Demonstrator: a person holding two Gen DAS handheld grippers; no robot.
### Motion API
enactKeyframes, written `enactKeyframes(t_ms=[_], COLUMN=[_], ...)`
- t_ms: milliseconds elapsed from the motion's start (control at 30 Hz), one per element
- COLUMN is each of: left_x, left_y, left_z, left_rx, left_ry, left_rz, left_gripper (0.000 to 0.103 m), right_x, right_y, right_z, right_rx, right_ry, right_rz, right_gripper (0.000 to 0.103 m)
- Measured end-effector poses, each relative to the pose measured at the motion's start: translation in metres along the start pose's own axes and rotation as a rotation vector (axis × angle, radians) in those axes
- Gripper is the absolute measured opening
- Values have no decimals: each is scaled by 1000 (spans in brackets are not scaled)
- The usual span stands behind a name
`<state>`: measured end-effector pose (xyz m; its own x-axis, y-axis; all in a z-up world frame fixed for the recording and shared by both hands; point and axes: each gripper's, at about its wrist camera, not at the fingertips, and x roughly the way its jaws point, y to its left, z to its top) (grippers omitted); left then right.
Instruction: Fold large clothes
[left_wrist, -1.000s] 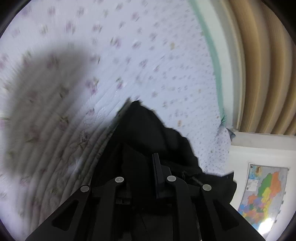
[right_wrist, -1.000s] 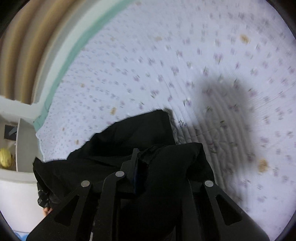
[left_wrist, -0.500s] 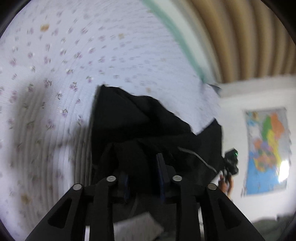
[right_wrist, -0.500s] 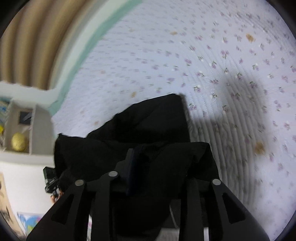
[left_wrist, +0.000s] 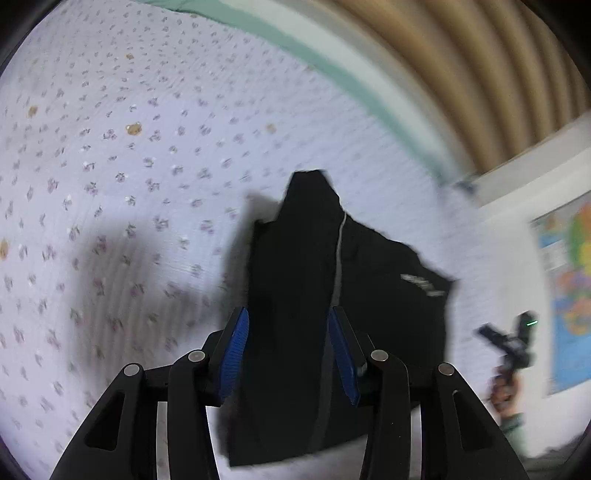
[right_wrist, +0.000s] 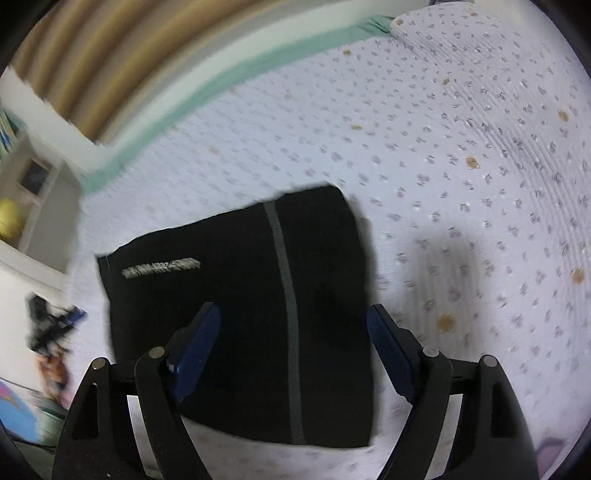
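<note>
- Black garment (right_wrist: 236, 314), folded to a rough rectangle, lies flat on the bed (right_wrist: 461, 166); a grey stripe (right_wrist: 284, 295) runs down it and a pale logo (right_wrist: 160, 267) sits toward its left edge.
- In the left wrist view a fold of the garment (left_wrist: 295, 277) rises in a peak between the blue pads (left_wrist: 232, 354).
- Left gripper (left_wrist: 288, 354): jaws opening, cloth between them, the pads not clearly pressing it.
- Right gripper (right_wrist: 291, 354): jaws opening wide over the garment, pads apart from the cloth.
- The bed has a lilac floral quilt, with a green edge (right_wrist: 221, 85) on the far side.
- Tan curtain (left_wrist: 461, 74) hangs beyond the bed.
- A map (left_wrist: 569, 288) hangs on the wall at right.
- A shelf with a yellow ball (right_wrist: 9, 221) stands at far left.
</note>
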<state>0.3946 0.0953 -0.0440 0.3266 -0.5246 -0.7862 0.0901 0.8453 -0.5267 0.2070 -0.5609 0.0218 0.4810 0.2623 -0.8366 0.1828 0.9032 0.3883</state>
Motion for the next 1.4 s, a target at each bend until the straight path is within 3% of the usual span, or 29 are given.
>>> enactKeyframes(t_ms=[67,133,300,400,433,500,533,567,633,800,933,1000,1133,1267,1400], left_x=[23,43,86,100,101,101,97,92,76,25,33,57,113,139,122], left_y=[1,5,15,22,22,18,14,12,4,-21,-26,-16,0,9,4], left_z=[9,20,46,51,51,50,48,46,41,44,55,55,51,51,59], left_rx=[7,-25,-76,-110,-119,-102,-88,-76,-58,-35,-31,-60,-76,-98,-40], left_ry=[4,4,46,71,77,67,53,43,-13,-159,-158,-109,3,26,36], left_rz=[25,0,17,-22,-35,-43,-46,-66,-78,-135,-84,-32,109,141,124], left_gripper=[46,46,46,46,46,41,25,11,9,8,8,8,11,16,22], right_x=[22,45,97,123,129,130,127,123,104,47,30,47,113,151,147], right_y=[-6,-12,-26,-27,-24,-16,-11,-6,1,24,38,33,21,9,11], right_z=[6,16,46,54,54,51,49,46,42,46,61,65,60,59,65], right_rx=[-27,-42,-41,-31,-37,-69,-78,-91,-103,-137,-162,-145,-138,-87,-80], right_ry=[20,35,50,68,64,40,31,14,-44,-165,-235,-209,-72,19,40], right_rz=[-40,-54,-43,-24,-22,-25,-38,-61,-85,-135,-199,-226,-297,-301,-306], right_gripper=[84,84,84,84,77,44,30,25,20,18,17,17,17,22,31])
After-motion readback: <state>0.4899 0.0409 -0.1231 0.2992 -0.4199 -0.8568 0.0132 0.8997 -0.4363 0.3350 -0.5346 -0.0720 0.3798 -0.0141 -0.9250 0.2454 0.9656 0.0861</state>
